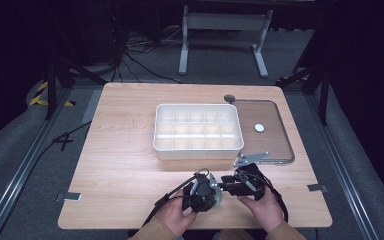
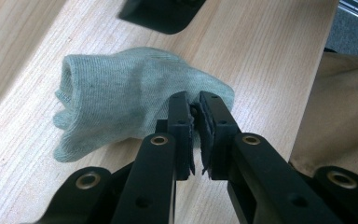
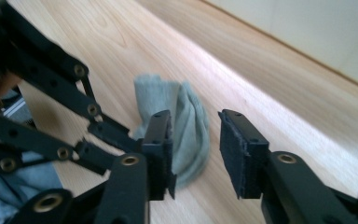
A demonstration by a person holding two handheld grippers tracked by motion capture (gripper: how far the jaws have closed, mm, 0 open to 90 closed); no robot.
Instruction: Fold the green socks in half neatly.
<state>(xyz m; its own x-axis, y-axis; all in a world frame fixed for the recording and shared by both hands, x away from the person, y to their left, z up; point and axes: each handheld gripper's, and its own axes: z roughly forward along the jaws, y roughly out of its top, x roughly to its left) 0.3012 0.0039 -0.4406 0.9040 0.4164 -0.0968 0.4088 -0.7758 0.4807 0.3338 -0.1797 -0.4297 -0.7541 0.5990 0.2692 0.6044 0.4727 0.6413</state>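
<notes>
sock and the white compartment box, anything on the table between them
Nothing: in the high view, bare wood separates the sock, pinched by the left gripper, from the white compartment box. The right gripper view also shows bare table beyond the sock.

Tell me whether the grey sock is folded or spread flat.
Folded: the grey sock lies bunched and doubled over on the table, one end pinched in the left claw.

No readable text, label or number (on anything here)
</notes>
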